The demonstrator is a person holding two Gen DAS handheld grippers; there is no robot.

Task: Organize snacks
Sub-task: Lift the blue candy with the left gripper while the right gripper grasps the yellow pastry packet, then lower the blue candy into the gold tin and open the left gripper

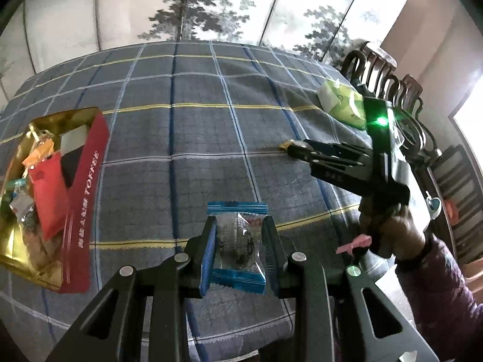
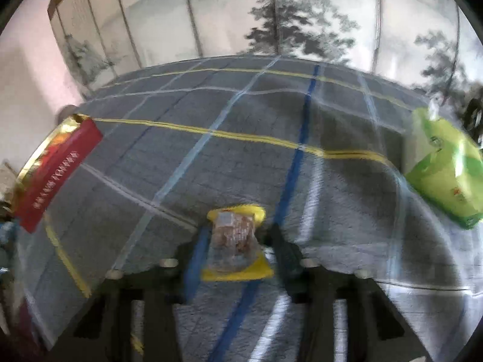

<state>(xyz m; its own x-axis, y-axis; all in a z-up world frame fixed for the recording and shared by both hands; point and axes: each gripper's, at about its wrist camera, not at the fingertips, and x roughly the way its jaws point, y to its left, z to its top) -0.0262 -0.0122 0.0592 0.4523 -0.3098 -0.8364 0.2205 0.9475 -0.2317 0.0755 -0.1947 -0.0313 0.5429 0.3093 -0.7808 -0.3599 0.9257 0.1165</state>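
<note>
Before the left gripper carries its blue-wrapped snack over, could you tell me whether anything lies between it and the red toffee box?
Nothing visible does. The blue-wrapped snack sits in the left gripper, and only bare checked tablecloth lies between it and the red toffee box, whose top is open.

Checked tablecloth (image 1: 211, 138) in grey-blue with pale blue, dark blue and yellow lines, covering the table. Behind it, a folding screen (image 1: 229, 6) painted with grey trees. At the table's right edge, dark carved wooden chairs (image 1: 389, 78). A green tissue pack (image 2: 446, 175) lies on the cloth near the right side.
</note>
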